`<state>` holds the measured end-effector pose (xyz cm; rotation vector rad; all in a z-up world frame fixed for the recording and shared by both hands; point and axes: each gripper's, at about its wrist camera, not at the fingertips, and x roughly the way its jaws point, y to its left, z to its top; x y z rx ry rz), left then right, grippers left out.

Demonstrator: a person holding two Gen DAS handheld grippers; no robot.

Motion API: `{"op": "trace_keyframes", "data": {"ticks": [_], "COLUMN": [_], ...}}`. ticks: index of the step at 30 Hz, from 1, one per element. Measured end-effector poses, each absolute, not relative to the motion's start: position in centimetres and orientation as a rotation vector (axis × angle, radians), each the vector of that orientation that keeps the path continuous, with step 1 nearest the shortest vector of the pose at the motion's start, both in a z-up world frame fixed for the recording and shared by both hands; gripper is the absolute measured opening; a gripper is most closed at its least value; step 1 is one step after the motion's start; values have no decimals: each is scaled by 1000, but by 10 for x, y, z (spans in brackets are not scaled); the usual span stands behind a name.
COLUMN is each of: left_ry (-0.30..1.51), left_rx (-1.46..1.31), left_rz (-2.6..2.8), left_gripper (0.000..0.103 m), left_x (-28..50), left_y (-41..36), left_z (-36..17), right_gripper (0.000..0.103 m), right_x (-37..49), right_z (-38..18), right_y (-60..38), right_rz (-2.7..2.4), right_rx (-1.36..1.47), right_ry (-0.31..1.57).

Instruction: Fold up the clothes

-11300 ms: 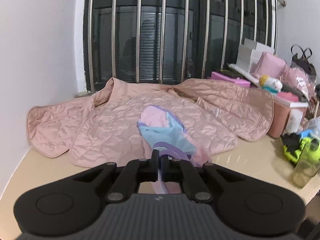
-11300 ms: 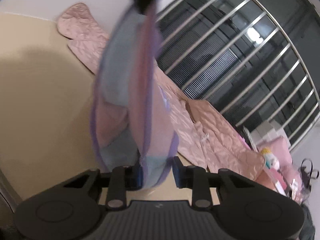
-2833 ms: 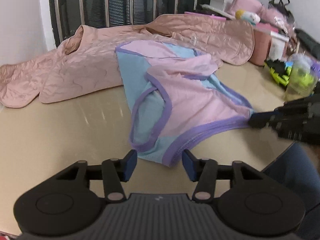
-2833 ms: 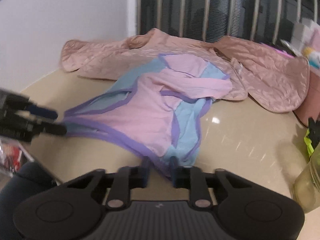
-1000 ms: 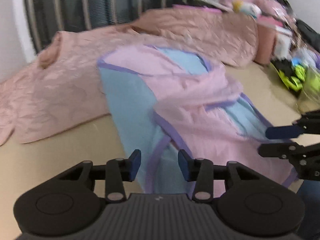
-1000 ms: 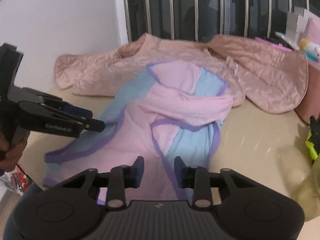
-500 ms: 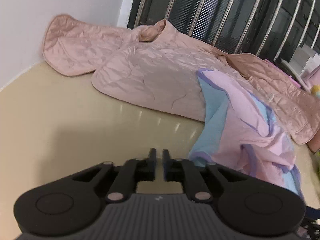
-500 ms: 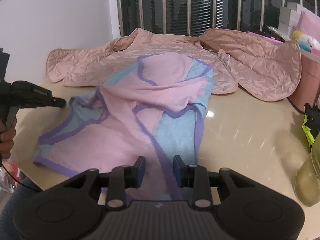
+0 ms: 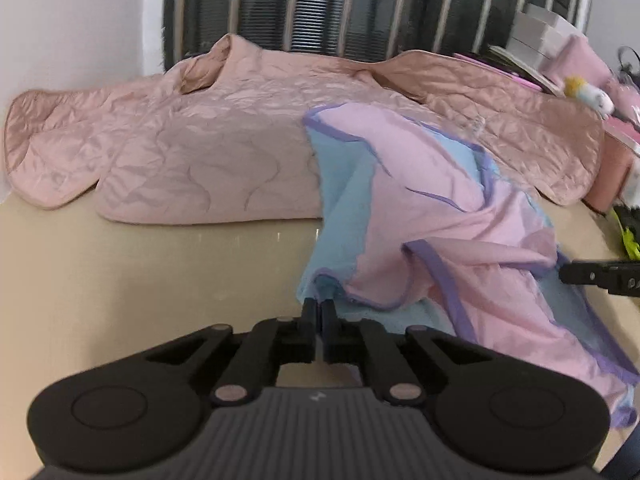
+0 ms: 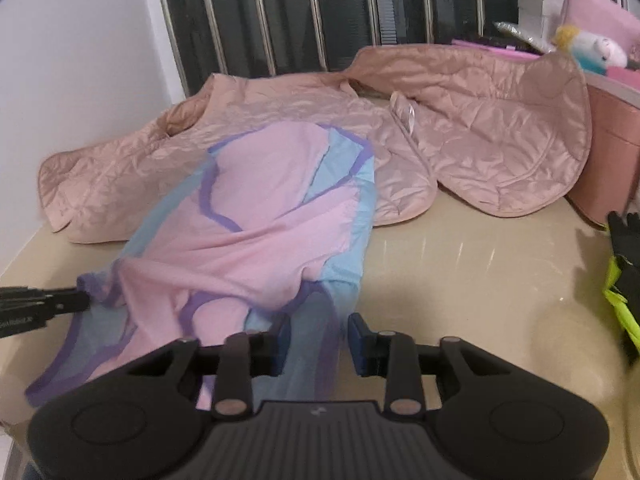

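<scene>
- The left gripper (image 9: 319, 307) jaws, just closed, pinch the pink-and-blue garment's (image 9: 432, 208) near blue edge.
- The right gripper's (image 10: 316, 334) jaws stand spread, the garment's purple-trimmed hem lying between them.

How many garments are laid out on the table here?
2: a pink quilted jacket spread along the window bars, and a pink-and-blue top lying partly over it. Others may be hidden among the clutter at right.

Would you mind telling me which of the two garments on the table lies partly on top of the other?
The pink and blue top with purple trim. Its far end overlaps the quilted pink jacket, which lies spread flat beneath it by the window bars.
</scene>
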<state>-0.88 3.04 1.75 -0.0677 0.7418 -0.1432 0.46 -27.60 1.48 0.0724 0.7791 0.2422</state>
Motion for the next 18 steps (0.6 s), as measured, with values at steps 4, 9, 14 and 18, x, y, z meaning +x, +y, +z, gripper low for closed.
{"op": "trace_keyframes", "data": {"ticks": [4,9,14,18], "left_ry": [718,731,754,791], "left_rx": [-162,-237,-128,-54], "left_rz": [-78,-75,-140,-103], "left_gripper": [1,38,44,16], "left_x": [-14,-25,-45,-51], "left_y": [54,68,47,25], "left_z": [18,22,34,26], "right_gripper": [1,15,33,15], "right_x": [4,-10,-38,-44], "right_z": [11,12,27,17], "right_y": [-293,-311,-291,-273], "right_rz": [161,143,210,240], "right_rx": [161,238,90,21], "right_ry": [762,733,713,763]}}
